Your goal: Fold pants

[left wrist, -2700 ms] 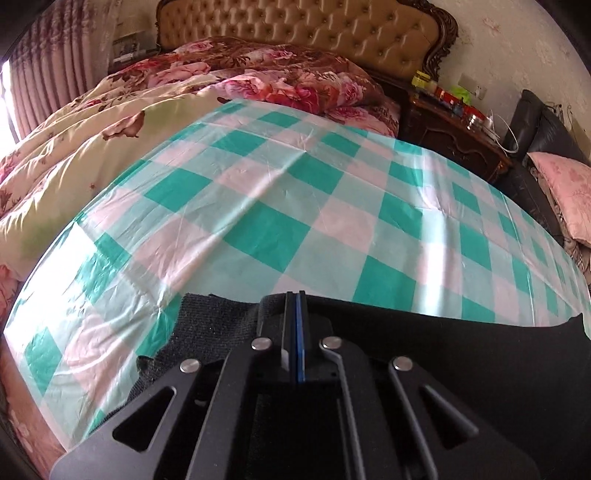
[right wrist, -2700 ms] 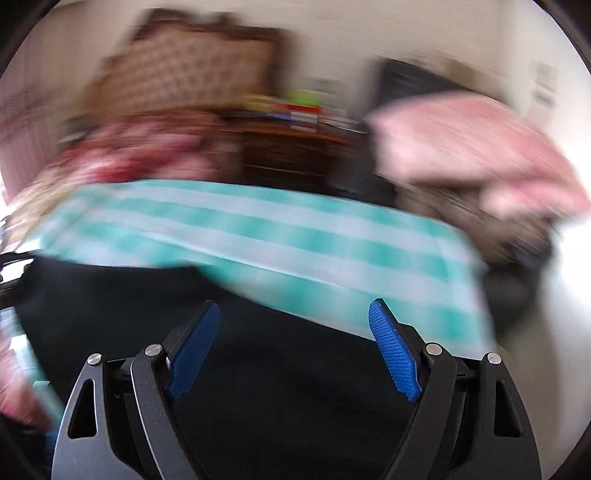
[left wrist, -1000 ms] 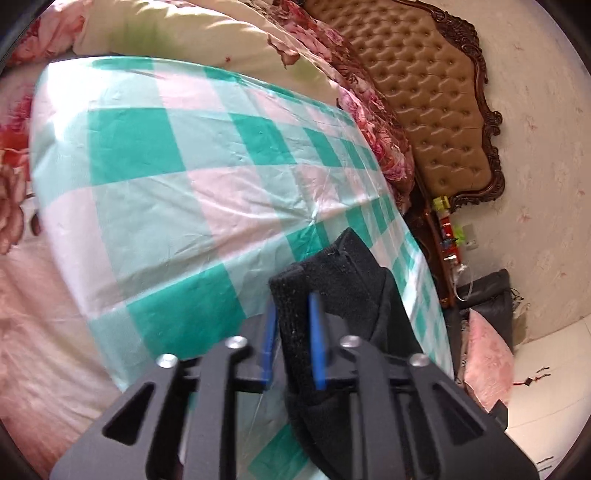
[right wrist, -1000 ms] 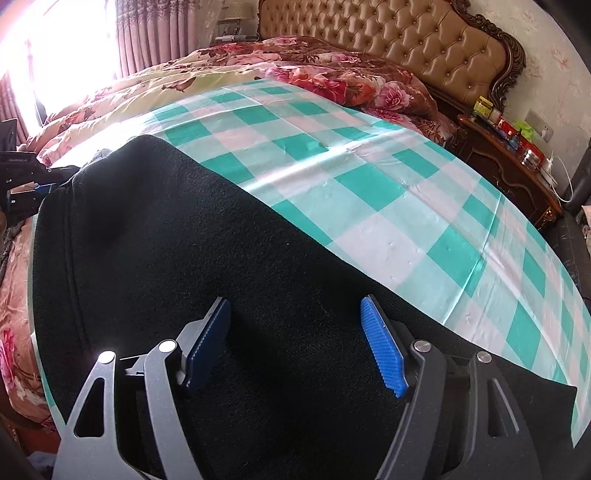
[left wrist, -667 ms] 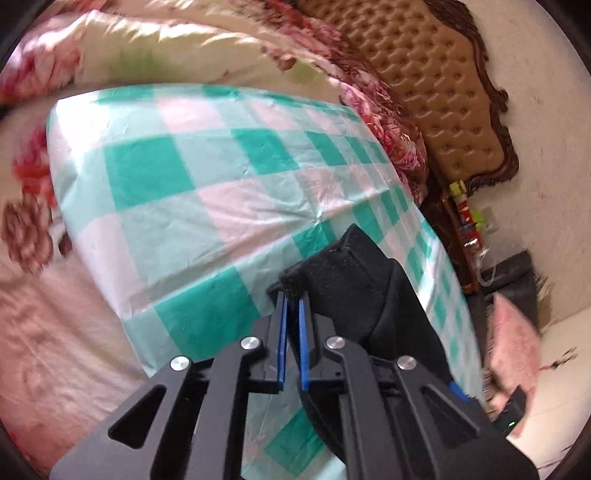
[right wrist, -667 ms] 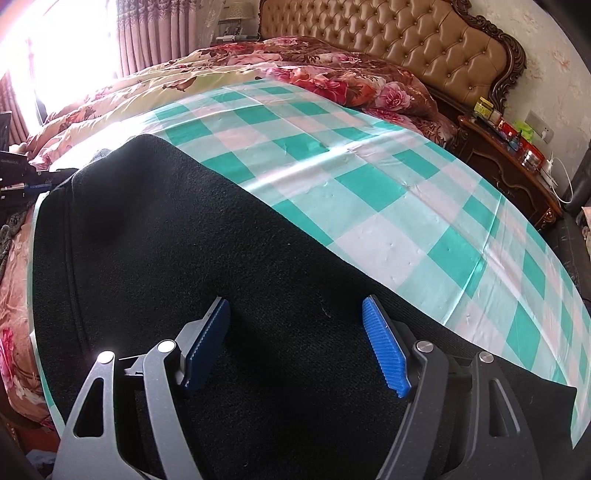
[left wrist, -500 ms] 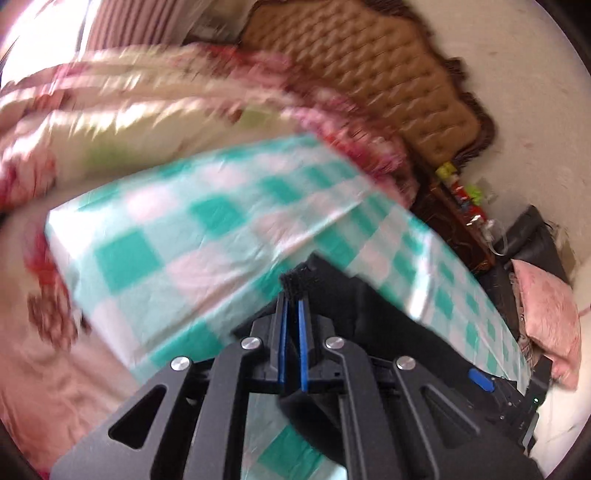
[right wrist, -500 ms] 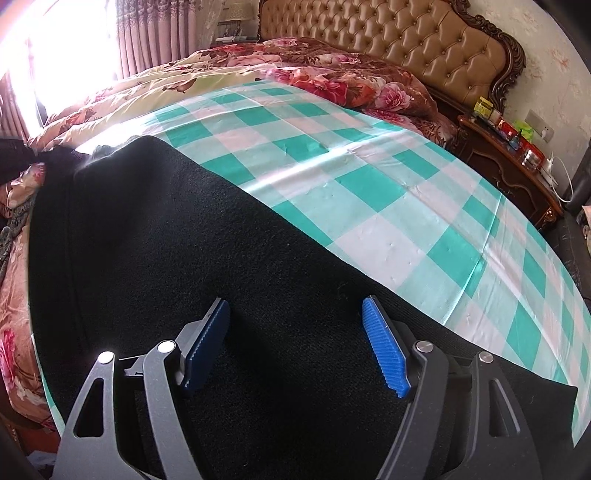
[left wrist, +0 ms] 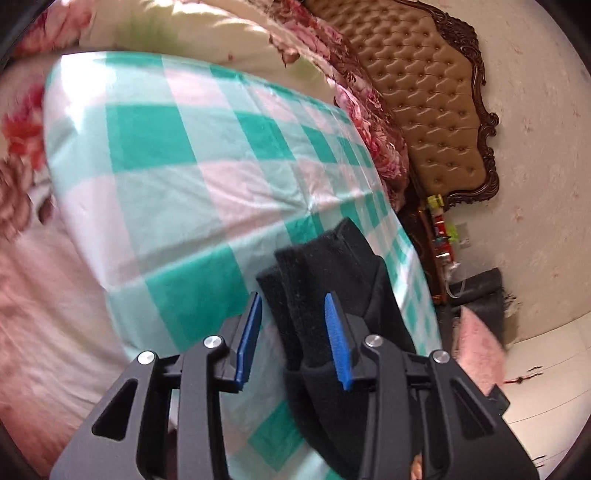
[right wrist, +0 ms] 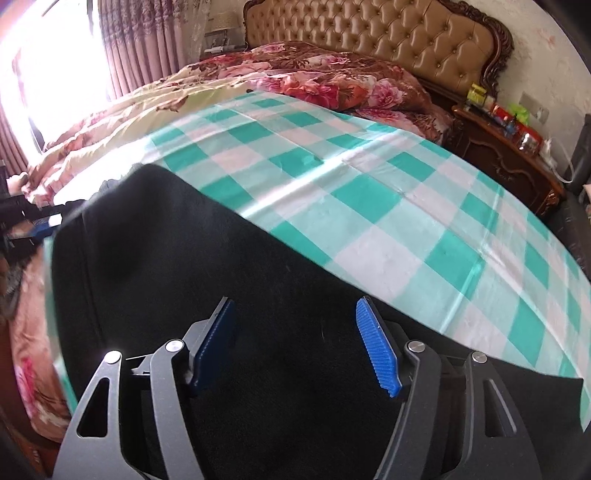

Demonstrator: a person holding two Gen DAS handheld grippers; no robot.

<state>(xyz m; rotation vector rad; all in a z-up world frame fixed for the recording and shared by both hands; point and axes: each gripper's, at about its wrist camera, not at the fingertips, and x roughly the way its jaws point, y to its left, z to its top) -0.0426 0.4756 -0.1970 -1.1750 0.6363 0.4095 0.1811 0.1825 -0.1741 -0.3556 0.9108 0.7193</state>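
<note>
Black pants (right wrist: pixel 184 258) lie spread along the near edge of a green-and-white checked cloth (right wrist: pixel 369 192) on the bed. In the left wrist view, a folded end of the pants (left wrist: pixel 332 258) stands up between the pads of my left gripper (left wrist: pixel 291 299). Its jaws are opening; the fabric leans toward the right pad and a gap shows at the left pad. My right gripper (right wrist: pixel 294 306) hovers over the middle of the pants with its jaws wide and closing. Only flat fabric lies beneath them, nothing pinched.
A floral quilt (right wrist: pixel 295 77) is bunched at the head of the bed below a tufted brown headboard (right wrist: pixel 388 33). A dark wooden nightstand (right wrist: pixel 506 155) with small items stands to the right. Curtains (right wrist: pixel 155 40) hang at the back left. A pink pillow (left wrist: pixel 476 350) lies beyond the bed.
My left gripper was shut on the pants' edge and swung sideways; now it is back with its jaws apart. The right gripper's jaws have narrowed a little and stay over the pants.
</note>
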